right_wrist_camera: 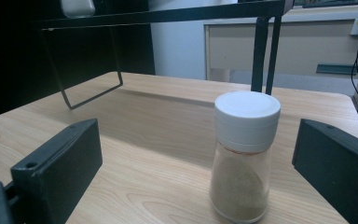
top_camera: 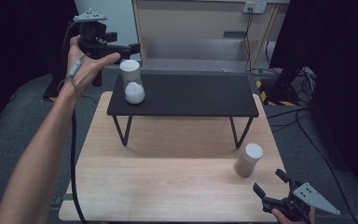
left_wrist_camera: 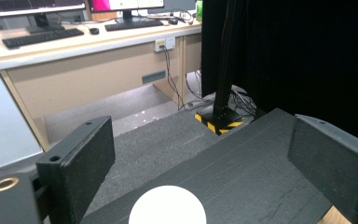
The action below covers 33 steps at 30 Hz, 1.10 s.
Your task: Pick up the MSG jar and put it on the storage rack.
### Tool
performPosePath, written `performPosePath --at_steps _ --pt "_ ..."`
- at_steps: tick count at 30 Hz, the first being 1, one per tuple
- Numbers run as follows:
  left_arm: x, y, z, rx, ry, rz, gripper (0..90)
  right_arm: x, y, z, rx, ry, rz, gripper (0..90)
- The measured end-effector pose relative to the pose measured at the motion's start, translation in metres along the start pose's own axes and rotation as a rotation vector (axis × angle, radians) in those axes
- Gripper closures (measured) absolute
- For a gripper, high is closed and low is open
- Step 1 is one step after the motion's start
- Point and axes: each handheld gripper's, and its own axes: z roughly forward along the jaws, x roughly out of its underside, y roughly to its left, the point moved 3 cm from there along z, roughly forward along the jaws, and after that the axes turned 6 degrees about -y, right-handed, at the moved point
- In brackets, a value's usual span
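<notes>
The white-powder jar [top_camera: 132,81] stands upright at the left end of the black shelf [top_camera: 191,95], free of the left tool [top_camera: 121,49], whose jaws gape empty just behind it, apparently so it stays put. The brown-powder jar [right_wrist_camera: 244,156] waits on the worktop [top_camera: 168,182] below the shelf's right end, between the right tool [top_camera: 272,184]'s wide-open jaws, untouched. No label is readable.

No readable text or labels appear anywhere

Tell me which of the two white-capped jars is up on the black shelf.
The jar with white powder, at the black shelf's left end by the left gripper. The other jar, holding tan powder, stands on the wooden table.
</notes>
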Motion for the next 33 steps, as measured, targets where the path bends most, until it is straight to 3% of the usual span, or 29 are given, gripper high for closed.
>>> performPosePath --at_steps 8,14,19,26,33 --pt "0.015 -0.008 -0.032 0.112 -0.054 0.036 6.1 0.000 0.001 0.001 -0.008 0.002 -0.004 1.8" --pt "0.031 -0.012 -0.059 0.164 -0.066 0.061 5.6 -0.001 0.002 0.002 -0.011 0.005 -0.010 1.9" --pt "0.046 -0.020 -0.079 0.172 -0.048 0.120 5.0 -0.001 0.003 0.003 -0.011 0.007 -0.011 1.9" --pt "0.081 -0.030 -0.096 0.219 -0.068 0.125 5.0 -0.001 0.003 0.002 -0.009 0.004 -0.014 1.9" --pt "0.113 -0.046 -0.103 0.220 -0.060 0.166 5.1 -0.001 0.003 0.002 -0.008 0.008 -0.014 1.9"
